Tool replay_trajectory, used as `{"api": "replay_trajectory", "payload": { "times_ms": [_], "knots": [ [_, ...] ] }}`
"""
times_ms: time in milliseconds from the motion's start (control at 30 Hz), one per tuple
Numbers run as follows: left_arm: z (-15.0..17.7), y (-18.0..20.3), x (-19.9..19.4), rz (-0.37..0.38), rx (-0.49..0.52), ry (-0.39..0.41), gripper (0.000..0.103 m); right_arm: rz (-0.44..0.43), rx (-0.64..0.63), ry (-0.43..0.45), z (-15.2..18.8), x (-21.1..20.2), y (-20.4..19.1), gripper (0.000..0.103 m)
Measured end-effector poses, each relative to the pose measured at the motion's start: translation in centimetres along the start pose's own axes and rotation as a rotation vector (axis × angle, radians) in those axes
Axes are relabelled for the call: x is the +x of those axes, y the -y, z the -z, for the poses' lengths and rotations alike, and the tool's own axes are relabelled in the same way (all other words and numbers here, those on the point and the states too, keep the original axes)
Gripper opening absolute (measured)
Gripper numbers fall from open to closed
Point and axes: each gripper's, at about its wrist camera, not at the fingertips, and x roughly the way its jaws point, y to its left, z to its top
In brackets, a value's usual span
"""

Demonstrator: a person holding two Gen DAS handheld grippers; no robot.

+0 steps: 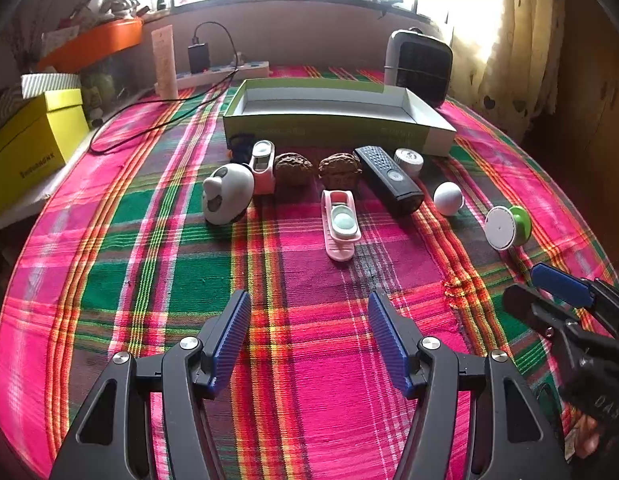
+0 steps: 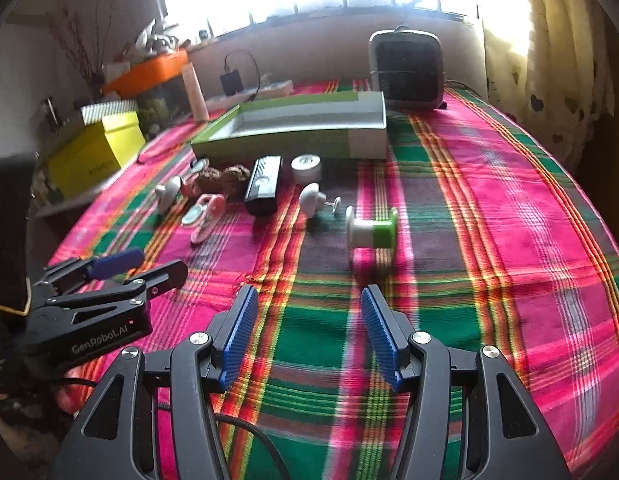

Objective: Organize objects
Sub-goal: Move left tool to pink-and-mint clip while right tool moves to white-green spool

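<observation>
Ribbed blue pads (image 1: 229, 340) on spread, empty left gripper (image 1: 309, 338), right gripper (image 2: 305, 334) likewise, woven plaid cloth (image 1: 109, 240), rectangular cardboard box (image 1: 337, 130).

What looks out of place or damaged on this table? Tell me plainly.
The small items lie scattered in front of the open box, none in it yet. The green and white spool lies tipped on its side. The plaid cloth has a puckered snag near the right gripper. Nothing spilled.

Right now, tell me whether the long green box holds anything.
Empty: the green box lies open-topped, its pale floor bare; every small item sits on the cloth outside.
</observation>
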Motion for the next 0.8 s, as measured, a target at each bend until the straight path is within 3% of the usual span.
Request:
{"api": "replay_trajectory", "payload": {
  "times_ms": [300, 433, 800],
  "knots": [
    [-0.9, -0.4, 0.4, 0.031, -0.026, -0.025, 0.061, 0.045, 0.037, 0.003, -1.6, -0.1, 1.8, 0.055],
    [-2.1, -0.5, 0.8, 0.108, -0.037, -0.026, 0.061, 0.045, 0.035, -0.01, -2.6, 0.6, 2.3, 0.055],
    [-4.1, -0.5, 2.9, 0.046, -0.018, -0.049, 0.06, 0.074, 0.034, -0.078, -3.9, 3.0, 3.0, 0.055]
  ]
}}
